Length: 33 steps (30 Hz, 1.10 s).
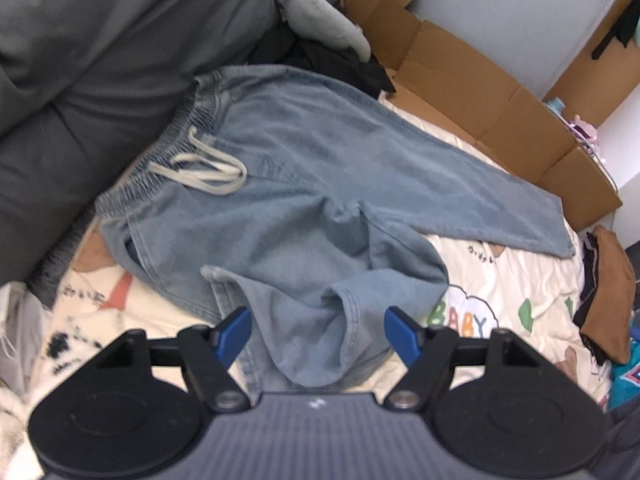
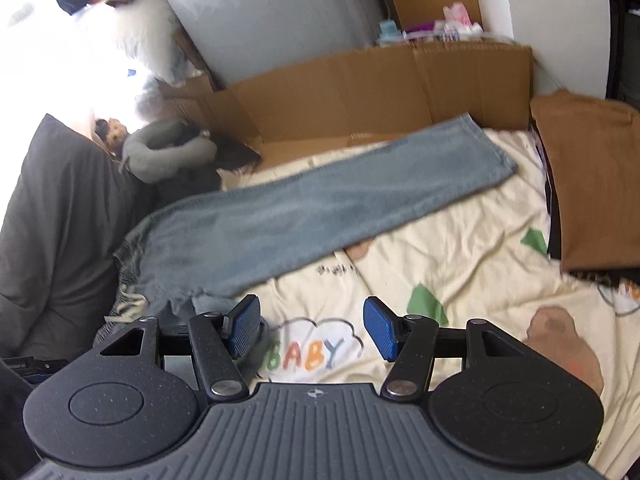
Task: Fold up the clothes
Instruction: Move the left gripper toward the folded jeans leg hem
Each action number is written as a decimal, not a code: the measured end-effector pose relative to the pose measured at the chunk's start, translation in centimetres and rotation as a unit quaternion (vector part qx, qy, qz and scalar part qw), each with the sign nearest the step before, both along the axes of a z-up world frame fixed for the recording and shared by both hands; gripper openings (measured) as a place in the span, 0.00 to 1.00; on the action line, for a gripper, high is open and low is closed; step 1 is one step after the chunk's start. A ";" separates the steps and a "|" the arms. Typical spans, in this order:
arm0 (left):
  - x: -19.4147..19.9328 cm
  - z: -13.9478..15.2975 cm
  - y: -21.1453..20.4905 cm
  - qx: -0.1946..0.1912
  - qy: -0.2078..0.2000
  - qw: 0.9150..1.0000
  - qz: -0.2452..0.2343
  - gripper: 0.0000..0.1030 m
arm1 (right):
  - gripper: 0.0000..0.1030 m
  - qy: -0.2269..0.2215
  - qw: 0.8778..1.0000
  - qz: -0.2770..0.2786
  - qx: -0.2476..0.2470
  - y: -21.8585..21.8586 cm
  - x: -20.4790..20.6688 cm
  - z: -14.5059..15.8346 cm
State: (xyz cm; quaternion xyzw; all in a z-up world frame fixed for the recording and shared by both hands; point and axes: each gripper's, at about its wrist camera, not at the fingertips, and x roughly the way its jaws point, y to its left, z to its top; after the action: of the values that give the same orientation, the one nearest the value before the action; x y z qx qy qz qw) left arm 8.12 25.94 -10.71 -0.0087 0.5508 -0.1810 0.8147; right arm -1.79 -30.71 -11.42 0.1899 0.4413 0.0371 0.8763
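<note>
Light blue jeans [image 1: 304,184] with a white drawstring [image 1: 208,168] lie on a cream printed bedsheet [image 1: 500,280]. One leg stretches flat toward the far right; the other leg is bent back, its hem [image 1: 320,344] bunched just in front of my left gripper [image 1: 318,330]. That gripper is open, its blue pads on either side of the hem, nothing clamped. In the right wrist view the straight leg [image 2: 320,208] runs diagonally across the bed. My right gripper [image 2: 312,330] is open above the sheet's "BABY" print [image 2: 308,356], holding nothing.
A dark grey duvet [image 1: 80,72] fills the left. Cardboard panels [image 2: 360,92] line the wall behind the bed. A folded brown garment [image 2: 596,184] sits on a stack at the right. A grey plush toy [image 2: 168,152] lies near the bed's head.
</note>
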 end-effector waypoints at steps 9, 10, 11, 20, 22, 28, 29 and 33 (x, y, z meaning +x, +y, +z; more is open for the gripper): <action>-1.6 -6.0 -1.3 0.007 0.042 0.999 -0.025 0.74 | 0.62 0.040 0.999 0.004 0.024 -1.3 0.4 -5.3; -1.7 -6.7 -1.5 0.008 0.046 0.999 -0.027 0.74 | 0.62 0.044 0.999 0.003 0.028 -1.4 0.5 -5.9; -1.8 -7.5 -1.8 0.010 0.051 0.998 -0.031 0.74 | 0.62 0.049 0.998 0.002 0.032 -1.4 0.6 -6.5; -3.0 -13.3 -2.8 0.073 0.081 0.992 -0.065 0.74 | 0.62 0.084 0.995 0.005 0.052 -0.4 1.5 -11.1; -2.9 -14.1 -1.8 0.078 0.087 0.992 -0.039 0.74 | 0.62 0.089 0.994 0.010 0.055 0.0 1.5 -11.7; -2.1 -17.1 1.0 0.058 0.130 0.988 0.058 0.73 | 0.62 0.098 0.993 0.032 0.050 1.1 1.5 -12.4; -2.0 -17.6 1.3 0.053 0.136 0.987 0.072 0.72 | 0.62 0.100 0.993 0.034 0.050 1.2 1.5 -12.5; -1.6 -18.7 2.3 0.042 0.135 0.984 0.109 0.63 | 0.62 0.104 0.993 0.041 0.047 1.4 1.3 -12.6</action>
State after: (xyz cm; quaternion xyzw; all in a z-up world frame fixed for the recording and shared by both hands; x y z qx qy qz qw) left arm 6.49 28.27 -29.44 -0.0591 0.6586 -0.0651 0.7474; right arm -0.51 -29.28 -24.07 0.2156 0.5355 0.0739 0.8132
